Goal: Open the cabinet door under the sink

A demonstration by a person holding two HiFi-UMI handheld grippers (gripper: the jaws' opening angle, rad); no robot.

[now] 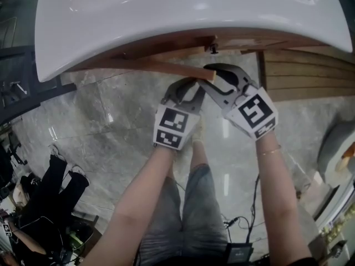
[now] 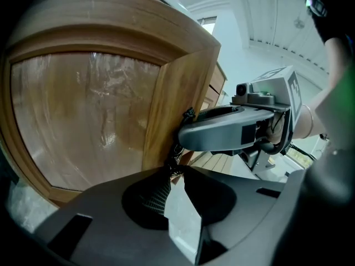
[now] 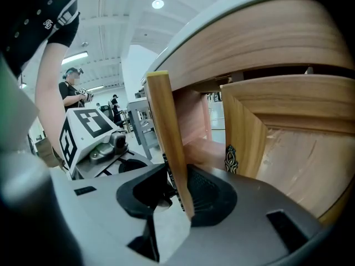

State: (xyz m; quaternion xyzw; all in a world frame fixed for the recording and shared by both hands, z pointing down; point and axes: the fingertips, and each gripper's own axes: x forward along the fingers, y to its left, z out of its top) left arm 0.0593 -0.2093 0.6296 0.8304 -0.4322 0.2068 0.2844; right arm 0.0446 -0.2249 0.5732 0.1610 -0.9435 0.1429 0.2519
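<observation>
Under the white sink [image 1: 166, 15], the wooden cabinet door [image 1: 166, 66] stands swung out toward me. My left gripper [image 1: 194, 85] and right gripper [image 1: 213, 73] meet at its free end. In the left gripper view, the panelled door [image 2: 100, 110] fills the left, and its dark ornate handle [image 2: 176, 151] runs down into the left gripper [image 2: 173, 173], which is shut on it. In the right gripper view, the door's thin edge [image 3: 163, 126] stands between the right gripper's [image 3: 177, 190] jaws, with the pads against both faces. The right gripper [image 2: 186, 134] also shows at the door's edge.
A second door [image 3: 288, 148] with its own ornate handle [image 3: 231, 158] stays closed to the right. Wooden slats [image 1: 305, 73] line the right side. Grey marbled floor [image 1: 111, 110] lies below. Someone's dark-clad legs [image 1: 50, 187] are at lower left, and cables [image 1: 238, 220] trail by my legs.
</observation>
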